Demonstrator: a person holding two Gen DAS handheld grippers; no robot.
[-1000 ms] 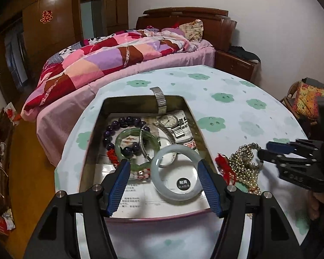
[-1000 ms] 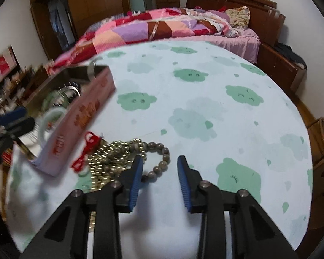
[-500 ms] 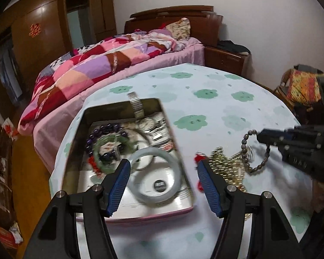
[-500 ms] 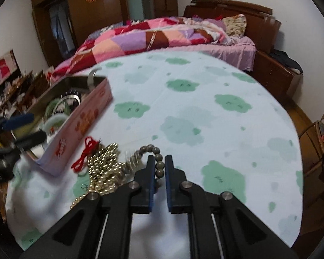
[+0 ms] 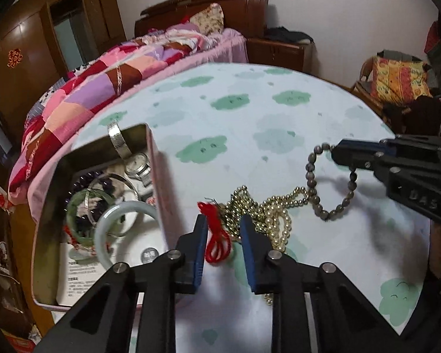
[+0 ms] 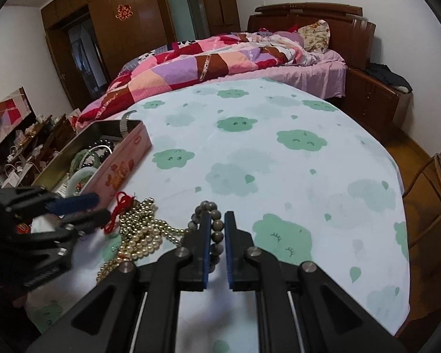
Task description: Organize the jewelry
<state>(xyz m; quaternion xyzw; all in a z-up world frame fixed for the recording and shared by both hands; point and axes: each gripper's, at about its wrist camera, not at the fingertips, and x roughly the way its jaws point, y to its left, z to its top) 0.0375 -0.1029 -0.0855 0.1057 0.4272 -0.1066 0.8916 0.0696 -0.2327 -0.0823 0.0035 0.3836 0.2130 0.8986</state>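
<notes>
My right gripper [image 6: 217, 220] is shut on a grey bead bracelet [image 6: 216, 225] and holds it lifted; in the left wrist view the bracelet [image 5: 326, 188] hangs from that gripper [image 5: 336, 150]. A pile of gold bead necklaces [image 5: 267, 209] with a red cord [image 5: 216, 235] lies on the tablecloth. My left gripper [image 5: 222, 226] is partly open, its fingers on either side of the red cord. The pink tin [image 5: 158, 176] to the left holds a pale jade bangle [image 5: 117, 220], a green bangle [image 5: 79, 206], dark beads and a watch [image 5: 136, 161].
The round table [image 6: 279, 153] has a cloud-print cloth. A bed [image 6: 220, 56] with a patchwork quilt stands behind it, with a wooden nightstand [image 6: 373, 94] to the right. A wicker chair [image 5: 394, 76] stands at the far right, and cluttered shelves [image 6: 29, 135] at the left.
My right gripper closed on the grey bracelet and lifted it. My left gripper moved right from over the tin to the red cord and narrowed its opening.
</notes>
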